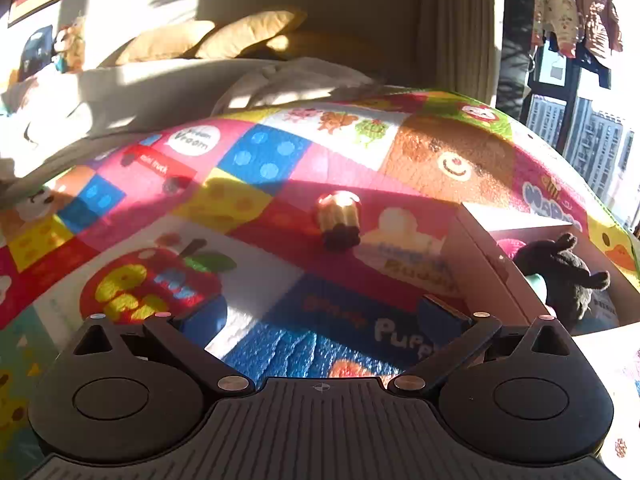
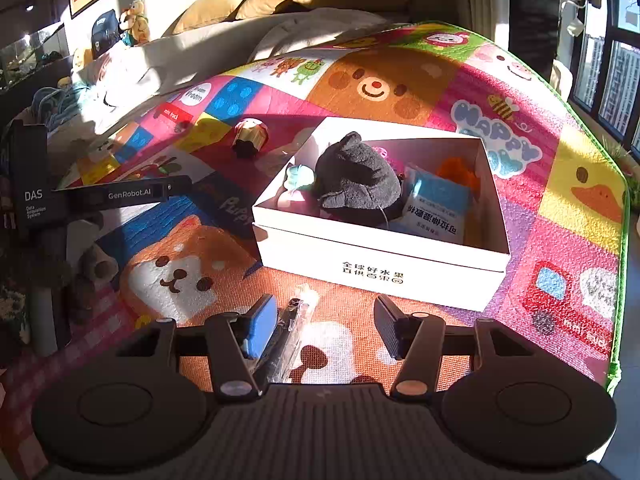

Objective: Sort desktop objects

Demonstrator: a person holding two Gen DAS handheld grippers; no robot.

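The white box (image 2: 380, 268) serves as the landmark: it sits open-topped on the colourful play mat (image 2: 540, 208), printed characters on its near wall.

Far to the left of the box, in the right wrist view, the left gripper (image 2: 120, 196) reaches in from the edge, its black arm lettered "GenRobot.AI". In its own view the left gripper (image 1: 320, 320) has its fingers spread wide with only mat between them, holding nothing. Up and to the left of the box, apart from it, a small gold-and-dark cupcake-like toy (image 2: 249, 138) lies on its side on the mat (the same toy (image 1: 339, 218) sits ahead of the left gripper in the left wrist view).

Just in front of the box's near left corner, a slim dark thing in a clear plastic wrapper (image 2: 286, 344) lies on the mat. The right gripper (image 2: 324, 328) is about half open above it; the wrapper lies just beside the blue-padded left finger (image 2: 262, 326), and the pads do not press on it.

Inside the box, a pale green and pink item (image 2: 298, 178) sits at the left wall, a dark grey plush toy (image 2: 356, 176) fills the middle, then a blue-and-white packet (image 2: 438, 208), and something orange (image 2: 458, 170) toward the back right.
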